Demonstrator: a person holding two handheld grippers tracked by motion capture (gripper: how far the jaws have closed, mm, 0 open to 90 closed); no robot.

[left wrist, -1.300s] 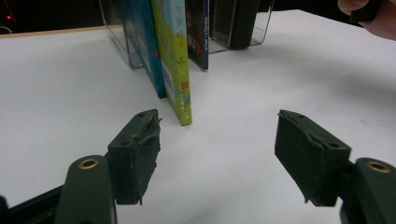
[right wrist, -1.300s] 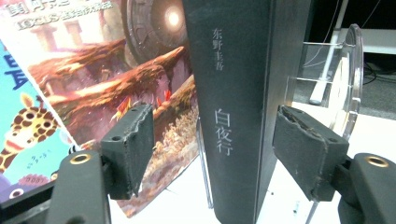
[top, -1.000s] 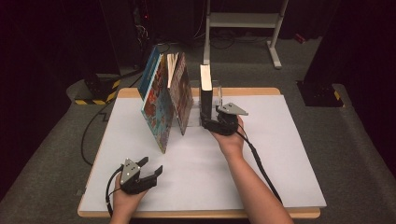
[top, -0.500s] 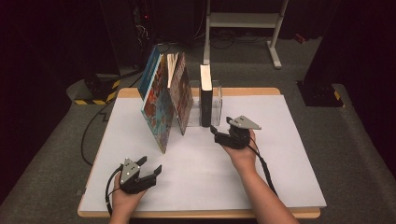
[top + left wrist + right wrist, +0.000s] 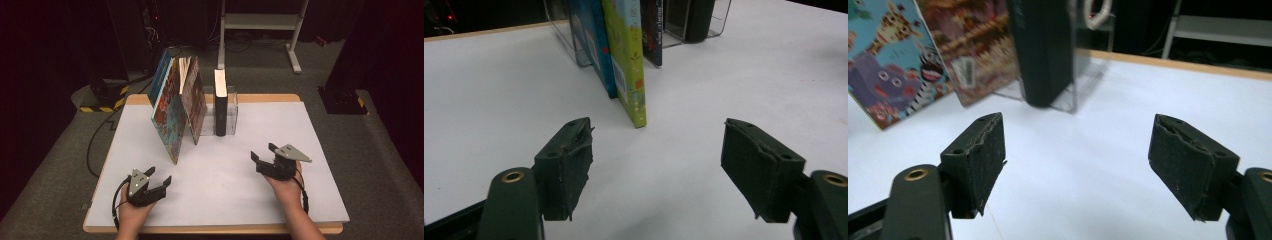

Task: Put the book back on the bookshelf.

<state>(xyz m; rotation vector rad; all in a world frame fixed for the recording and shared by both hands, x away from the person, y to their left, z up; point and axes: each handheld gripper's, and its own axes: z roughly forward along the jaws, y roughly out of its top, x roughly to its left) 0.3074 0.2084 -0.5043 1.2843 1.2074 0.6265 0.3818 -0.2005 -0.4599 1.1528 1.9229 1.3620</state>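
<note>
A clear book rack (image 5: 232, 114) at the back of the white table (image 5: 310, 150) holds an upright black book (image 5: 220, 107). Several picture books (image 5: 167, 117) lean to the right against it, the nearest one brownish (image 5: 194, 102). My right gripper (image 5: 263, 152) rests open and empty at the near right, well short of the black book (image 5: 1043, 50); its own view shows the right gripper (image 5: 1078, 160) with bare jaws. My left gripper (image 5: 159, 175) sits open at the near left. Its view has the left gripper (image 5: 656, 170) facing the green book's (image 5: 626, 55) spine.
A wooden rim (image 5: 260, 98) runs around the table. Behind it stand a white metal frame (image 5: 295, 45) and dark equipment. A black cable (image 5: 97, 145) and a yellow-striped base (image 5: 102, 100) lie on the floor at left. Open tabletop lies between the two grippers.
My right gripper has drawn back from beside the black book to the near right of the table, empty. The left gripper and the books have stayed put.
</note>
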